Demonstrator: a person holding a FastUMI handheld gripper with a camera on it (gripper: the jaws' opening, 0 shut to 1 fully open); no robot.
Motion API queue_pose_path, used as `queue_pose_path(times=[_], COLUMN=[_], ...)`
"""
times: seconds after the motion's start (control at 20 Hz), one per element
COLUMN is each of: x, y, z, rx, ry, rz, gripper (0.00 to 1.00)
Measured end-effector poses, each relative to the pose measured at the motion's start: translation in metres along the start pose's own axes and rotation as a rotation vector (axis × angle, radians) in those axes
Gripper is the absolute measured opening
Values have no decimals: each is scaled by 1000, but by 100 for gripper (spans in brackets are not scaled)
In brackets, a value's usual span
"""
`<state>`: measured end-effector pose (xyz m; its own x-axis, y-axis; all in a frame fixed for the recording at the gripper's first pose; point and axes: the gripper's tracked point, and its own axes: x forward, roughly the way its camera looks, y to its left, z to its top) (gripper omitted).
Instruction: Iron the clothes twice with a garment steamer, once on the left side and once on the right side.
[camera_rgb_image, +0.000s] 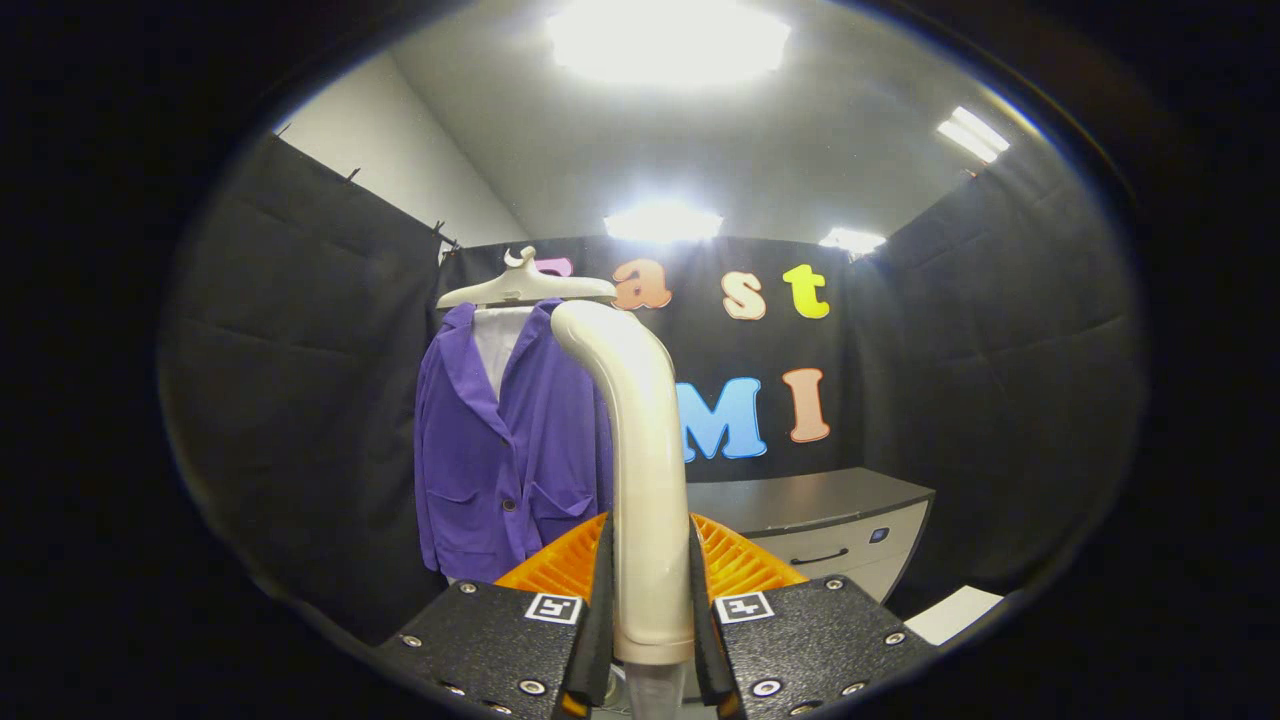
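Purple jacket (505, 450) hangs ahead and left of the tongs (652, 610), which squeeze the tall upright steamer handle (640, 450).

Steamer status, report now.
Gripper shut on the garment steamer handle, held upright. Steamer head curves toward the purple jacket on its hanger, ahead and apart. Nothing between them; grey cabinet off beside.
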<state>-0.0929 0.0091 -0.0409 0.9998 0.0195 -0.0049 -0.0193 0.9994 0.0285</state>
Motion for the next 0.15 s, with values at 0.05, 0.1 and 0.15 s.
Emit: queue_pose_path(times=[0.05, 0.1, 0.15], x=[0, 0, -1], y=[-2, -4, -5], z=[-1, -2, -4], rx=[5, 9, 8], ry=[3, 6, 10], rz=[-3, -7, -13], gripper=[34, 34, 34])
